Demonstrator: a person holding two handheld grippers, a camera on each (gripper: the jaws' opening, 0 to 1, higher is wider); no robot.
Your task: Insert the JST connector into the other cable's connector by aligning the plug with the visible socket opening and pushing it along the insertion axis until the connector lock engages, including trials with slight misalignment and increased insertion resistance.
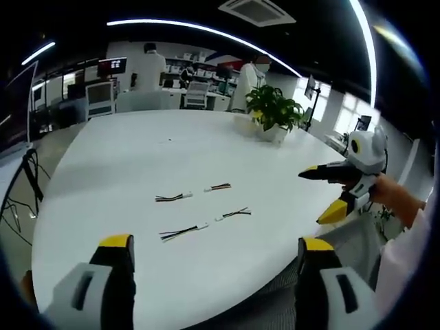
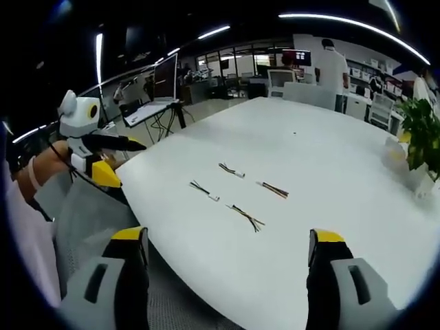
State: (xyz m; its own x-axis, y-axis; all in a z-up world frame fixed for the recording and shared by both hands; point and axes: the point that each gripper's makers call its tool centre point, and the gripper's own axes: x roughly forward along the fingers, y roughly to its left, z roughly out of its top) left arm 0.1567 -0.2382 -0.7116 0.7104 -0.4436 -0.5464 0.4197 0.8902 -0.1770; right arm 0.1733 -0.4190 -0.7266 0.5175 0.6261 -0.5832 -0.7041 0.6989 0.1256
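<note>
Several short wire cables with white JST connectors lie loose on the white table [image 1: 137,151]. In the left gripper view, one near cable [image 1: 182,232] faces another [image 1: 234,214] end to end with a small gap; a far cable [image 1: 173,198] and its partner [image 1: 217,187] lie behind them. My left gripper [image 1: 216,244] stands open and holds nothing, short of the near cables. My right gripper [image 1: 321,194] comes in from the right over the table's edge, open. In the right gripper view the cables [image 2: 246,217] [image 2: 204,190] lie ahead of my open right gripper [image 2: 227,237]; my left gripper [image 2: 122,161] hangs at the left.
A potted plant [image 1: 275,110] stands at the table's far side, also seen as the plant [image 2: 419,137]. A monitor on a stand [image 2: 165,77] is beyond the table. People stand at desks in the background. The table's rounded edge [image 2: 172,240] runs just under my jaws.
</note>
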